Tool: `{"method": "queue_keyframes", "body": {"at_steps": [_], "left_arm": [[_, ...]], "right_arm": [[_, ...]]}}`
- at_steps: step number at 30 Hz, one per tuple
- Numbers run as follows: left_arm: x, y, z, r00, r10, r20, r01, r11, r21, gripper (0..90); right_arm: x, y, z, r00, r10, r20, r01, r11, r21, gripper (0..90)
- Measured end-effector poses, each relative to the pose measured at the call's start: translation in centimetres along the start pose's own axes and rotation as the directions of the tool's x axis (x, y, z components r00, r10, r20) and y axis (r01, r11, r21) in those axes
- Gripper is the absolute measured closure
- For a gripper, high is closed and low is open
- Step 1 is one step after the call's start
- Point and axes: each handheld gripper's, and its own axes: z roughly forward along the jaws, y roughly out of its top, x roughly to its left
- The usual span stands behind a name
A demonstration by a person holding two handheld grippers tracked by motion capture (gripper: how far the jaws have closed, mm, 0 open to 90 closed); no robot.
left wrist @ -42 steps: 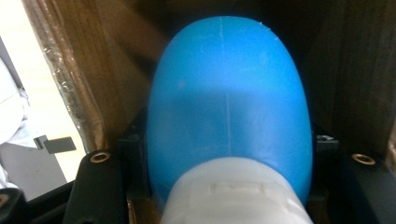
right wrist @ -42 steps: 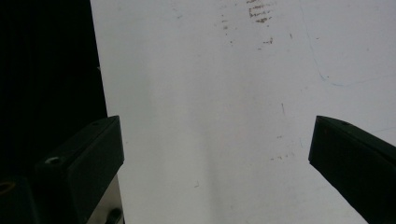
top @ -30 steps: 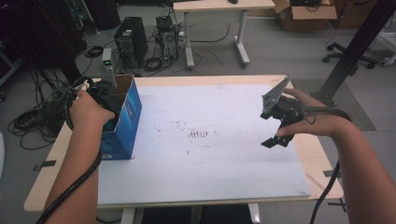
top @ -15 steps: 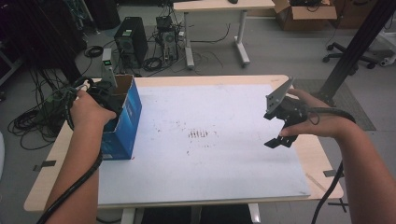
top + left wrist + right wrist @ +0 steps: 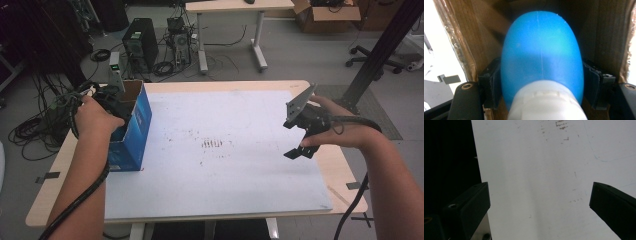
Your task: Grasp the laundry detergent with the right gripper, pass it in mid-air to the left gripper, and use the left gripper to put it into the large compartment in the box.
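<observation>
Left side: the left gripper is sunk into the open top of the blue box, which stands at the left edge of the white board. The left gripper view looks down inside the box's brown cardboard walls, where a blue rounded object with a white cap sits between the two jaws. The jaws have just been opening – from almost shut to a modest gap – and the pads now stand flush at the object's flanks; whether they press on it or merely touch cannot be told from the frames. The hand itself sits as it did in the two earlier high views, with no lift out of the box.

Judgement: with the object down in the box and the jaws having eased, this reads as a release inside the box rather than a pick-up. If so, the placing step is near done, and withdrawing the gripper straight up without dragging the object along is what remains.

Centre: bare board, only scuff marks.

Right side: the right gripper hovers above the board's right portion – jaws wide apart, nothing between them, position matching the earlier views.
</observation>
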Motion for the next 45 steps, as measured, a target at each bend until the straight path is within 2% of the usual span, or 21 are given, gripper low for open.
{"method": "queue_keyframes", "body": {"at_steps": [10, 13, 16, 18, 22, 29, 31, 33, 35, 38, 40, 42, 45], "left_arm": [[-0.1, -0.3, -0.8, 0.9999, -0.013, -0.007, 0.013, 0.9998, -0.012, 26.7], [-0.2, -0.5, -1.3, 0.9996, -0.017, -0.021, 0.017, 0.9998, -0.014, 25.1], [-0.2, -0.7, -1.8, 0.9996, -0.02, -0.018, 0.02, 0.9997, -0.017, 23.3], [-0.1, -0.8, -2.0, 0.9996, -0.027, -0.002, 0.027, 0.9994, -0.02, 21.5], [-0.1, -1.0, -2.5, 0.9996, -0.029, -0.006, 0.029, 0.9992, -0.027, 20.5], [-0.5, -1.1, -3.5, 0.9997, -0.014, -0.021, 0.013, 0.9989, -0.046, 19.1], [-0.6, -1.1, -3.9, 0.9999, -0.011, -0.012, 0.01, 0.9986, -0.051, 17.1], [-0.7, -1.2, -4.4, 0.9998, -0.008, -0.021, 0.007, 0.9985, -0.055, 15.4], [-0.8, -1.4, -4.9, 0.9998, 0.002, -0.021, -0.003, 0.998, -0.063, 14.3], [-0.9, -1.7, -5.6, 0.9996, 0.027, 0.01, -0.026, 0.9962, -0.083, 10.2], [-0.9, -1.8, -5.9, 0.9992, 0.04, 0.01, -0.039, 0.9947, -0.095, 9.0], [-1.1, -2.0, -6.5, 0.9981, 0.061, -0.013, -0.062, 0.9923, -0.108, 6.3], [-1.3, -2.3, -7.3, 0.9964, 0.081, -0.025, -0.084, 0.9882, -0.128, 3.5]], "right_arm": [[0.2, -0.1, -0.2, 0.9999, -0.01, -0.002, 0.01, 1.0, -0.007, 3.2], [0.2, -0.1, -0.5, 0.9999, -0.014, 0.003, 0.014, 0.999, -0.032, 3.1], [0.2, -0.1, -0.5, 0.9999, -0.014, 0.003, 0.014, 0.999, -0.035, 3.2], [0.1, -0.1, -0.5, 0.9999, -0.015, 0.002, 0.016, 0.999, -0.029, 3.2], [0.2, 0.0, -0.5, 0.9998, -0.022, 0.001, 0.022, 0.999, -0.033, 3.2], [0.2, 0.1, -0.5, 0.9997, -0.024, -0.001, 0.024, 0.999, -0.032, 3.2], [0.3, 0.0, -0.5, 0.9997, -0.025, 0.0, 0.025, 0.999, -0.031, 3.2], [0.3, 0.0, -0.5, 0.9997, -0.025, 0.0, 0.025, 0.999, -0.032, 3.2], [0.3, -0.1, -0.6, 0.9998, -0.02, 0.001, 0.02, 0.999, -0.031, 3.2], [0.3, 0.0, -0.7, 0.9998, -0.018, 0.002, 0.018, 0.999, -0.029, 3.2], [0.3, 0.1, -0.7, 0.9998, -0.019, 0.002, 0.019, 0.999, -0.029, 3.1], [0.4, 0.1, -0.7, 0.9998, -0.021, 0.002, 0.021, 0.999, -0.024, 3.3], [0.4, 0.1, -0.8, 0.9998, -0.018, 0.003, 0.018, 0.999, -0.026, 3.3]]}}
